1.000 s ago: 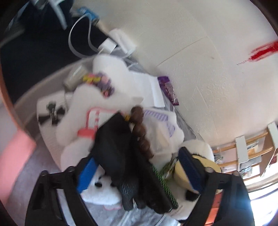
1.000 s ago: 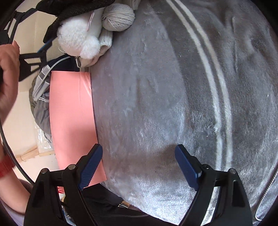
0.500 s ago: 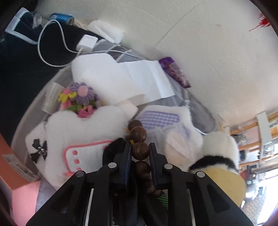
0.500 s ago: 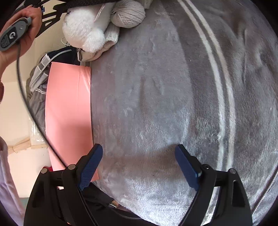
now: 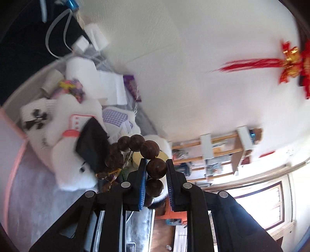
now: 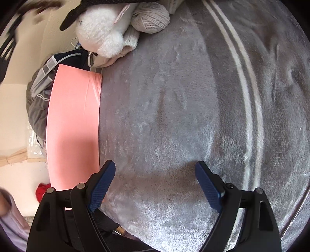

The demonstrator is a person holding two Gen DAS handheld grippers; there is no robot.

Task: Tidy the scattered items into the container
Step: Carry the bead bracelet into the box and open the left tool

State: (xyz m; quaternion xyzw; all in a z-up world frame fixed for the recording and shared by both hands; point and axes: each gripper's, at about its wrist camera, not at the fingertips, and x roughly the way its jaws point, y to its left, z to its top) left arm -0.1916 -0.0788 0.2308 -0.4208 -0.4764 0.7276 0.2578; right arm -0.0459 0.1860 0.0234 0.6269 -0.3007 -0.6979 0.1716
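Note:
In the left wrist view my left gripper (image 5: 156, 169) is shut on a string of brown wooden beads (image 5: 149, 149), held up off the pile with the loop hanging to the left. Behind it lie a white plush toy (image 5: 65, 147), a black cloth (image 5: 93, 143) and a checked purple pouch (image 5: 115, 117) heaped on the grey blanket (image 5: 38, 193). In the right wrist view my right gripper (image 6: 155, 181) stands open over the grey blanket (image 6: 184, 97), nothing between its fingers. A white plush toy (image 6: 100, 33) and a ball of beige yarn (image 6: 150, 17) sit at the top edge.
A white wall (image 5: 193, 77) with a red tasselled ornament (image 5: 290, 58) fills the left wrist view; wooden shelves (image 5: 213, 151) and a window (image 5: 261, 209) lie lower right. A charger and cable (image 5: 81, 43) rest on dark fabric. A pink mattress edge (image 6: 73, 126) borders the blanket, with grey clothing (image 6: 38, 93) beyond.
My left gripper closed on the wooden beads and lifted them up and away from the pile, tilting toward the wall. The right gripper stayed open over the blanket, nearly still.

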